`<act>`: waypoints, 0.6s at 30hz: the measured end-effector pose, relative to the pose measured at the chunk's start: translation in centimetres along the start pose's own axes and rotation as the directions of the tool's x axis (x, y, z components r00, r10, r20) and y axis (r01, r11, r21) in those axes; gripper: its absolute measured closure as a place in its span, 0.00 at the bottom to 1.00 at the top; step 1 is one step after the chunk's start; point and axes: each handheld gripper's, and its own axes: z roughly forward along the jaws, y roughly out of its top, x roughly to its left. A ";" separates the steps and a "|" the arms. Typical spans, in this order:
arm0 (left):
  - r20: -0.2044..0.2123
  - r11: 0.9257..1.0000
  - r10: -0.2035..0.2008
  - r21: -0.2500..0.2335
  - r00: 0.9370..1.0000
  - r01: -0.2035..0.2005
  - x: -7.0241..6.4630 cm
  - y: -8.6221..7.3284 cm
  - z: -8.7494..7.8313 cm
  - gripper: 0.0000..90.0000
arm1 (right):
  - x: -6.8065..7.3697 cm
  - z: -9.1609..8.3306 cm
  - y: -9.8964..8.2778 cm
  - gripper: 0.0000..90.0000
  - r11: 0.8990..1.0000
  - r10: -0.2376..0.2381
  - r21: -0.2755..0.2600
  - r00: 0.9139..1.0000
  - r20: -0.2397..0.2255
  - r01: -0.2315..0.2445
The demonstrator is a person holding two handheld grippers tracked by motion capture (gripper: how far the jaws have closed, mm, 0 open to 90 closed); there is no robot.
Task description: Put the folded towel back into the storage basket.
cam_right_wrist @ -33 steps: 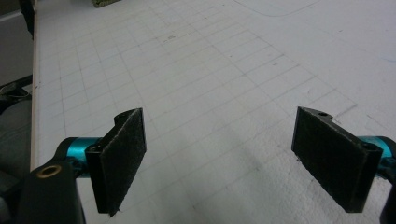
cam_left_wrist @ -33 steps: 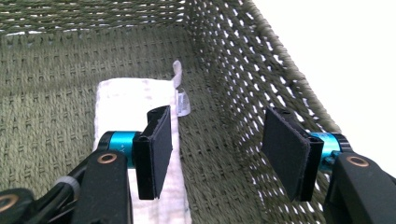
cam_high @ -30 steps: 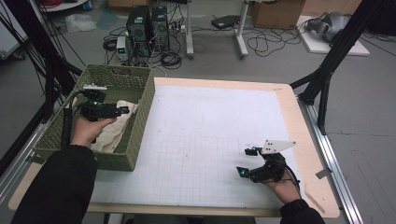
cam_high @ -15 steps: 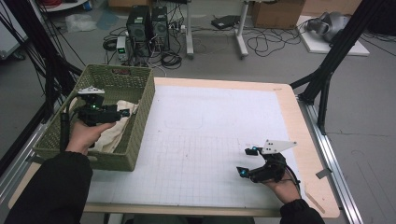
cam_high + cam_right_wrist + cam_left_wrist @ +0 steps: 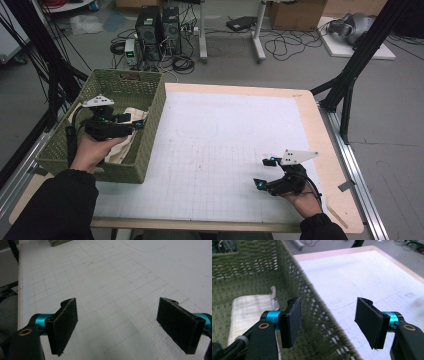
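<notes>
A green woven basket (image 5: pixel 152 127) stands at the table's left, with a white cloth (image 5: pixel 124 146) lying in it. My left gripper (image 5: pixel 137 122) hovers inside the basket above the cloth, pointing right toward the basket's wall. Its jaws have just been opening, and they stand open with nothing between them. In the left gripper view, that gripper (image 5: pixel 328 320) faces the basket wall (image 5: pixel 294 270), with the cloth (image 5: pixel 249 307) at lower left. My right gripper (image 5: pixel 261 172) rests low over the white gridded mat (image 5: pixel 225 145) at the front right. It (image 5: pixel 116 322) is open and empty.
The basket's right wall stands between my left gripper and the mat. The wooden table edge (image 5: pixel 330 165) runs along the right. Black frame legs (image 5: pixel 350 85) rise beyond the right corner. Computer cases (image 5: pixel 157 25) and cables lie on the floor behind.
My left gripper has drawn back a little toward the near side of the basket, its jaws slightly wider. The right gripper has stayed in place.
</notes>
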 end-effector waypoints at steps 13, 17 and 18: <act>0.051 0.999 0.023 -0.036 0.998 -0.022 -2.9 -0.3 -0.4 0.38 | 0.0 0.0 0.2 0.16 1.000 0.004 -0.003 1.000 -0.002 -0.004; 0.089 0.999 -0.005 -0.033 0.996 0.008 -3.4 -0.5 -0.3 0.39 | 0.0 0.0 0.2 0.16 1.000 0.005 -0.003 1.000 -0.003 -0.005; 0.091 0.999 0.000 -0.034 0.996 0.003 -3.6 -0.6 -0.3 0.39 | 0.0 0.1 0.2 0.16 1.000 0.003 -0.003 1.000 -0.003 -0.003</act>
